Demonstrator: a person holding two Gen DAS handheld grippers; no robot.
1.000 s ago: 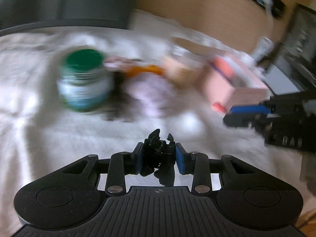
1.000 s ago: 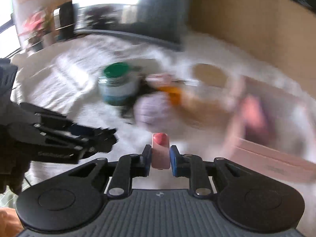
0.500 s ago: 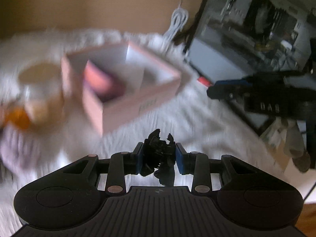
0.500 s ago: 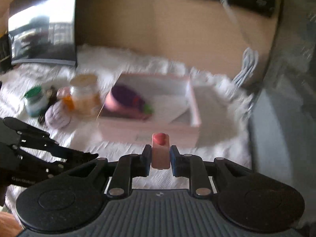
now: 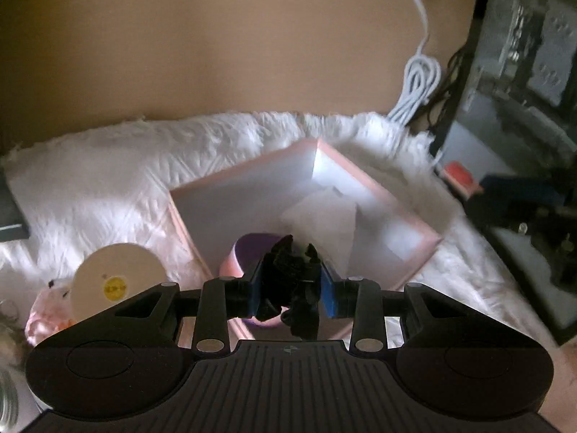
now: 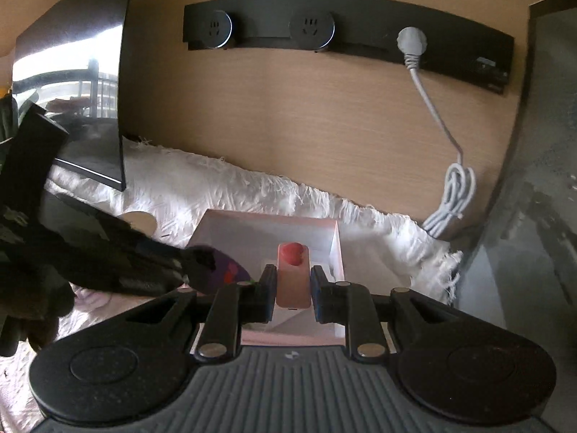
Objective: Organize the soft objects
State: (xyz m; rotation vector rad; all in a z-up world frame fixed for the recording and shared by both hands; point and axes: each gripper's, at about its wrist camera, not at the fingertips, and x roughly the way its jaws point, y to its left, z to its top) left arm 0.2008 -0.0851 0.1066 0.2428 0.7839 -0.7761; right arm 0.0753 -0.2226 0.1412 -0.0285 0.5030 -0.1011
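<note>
My left gripper (image 5: 291, 285) is shut on a small black soft object (image 5: 288, 274) and holds it over the near corner of the open pink box (image 5: 360, 176). A purple and pink eggplant toy (image 5: 245, 256) lies in the box just below it. My right gripper (image 6: 293, 283) is shut on a pink block with a red heart (image 6: 293, 270) and holds it over the same pink box (image 6: 339, 252). The left gripper (image 6: 194, 263) shows at left in the right wrist view, over the eggplant toy (image 6: 230, 269).
A white furry mat (image 5: 108, 176) covers the table. A jar with a white lid (image 5: 115, 281) and a pink plush (image 5: 43, 317) stand left of the box. A monitor (image 6: 83, 83), a coiled white cable (image 6: 450, 195) and a dark cabinet (image 5: 523, 90) line the wooden wall.
Both grippers have swung right from the jars and plush pile to above the pink box, each still holding its object. The box now lies directly below them.
</note>
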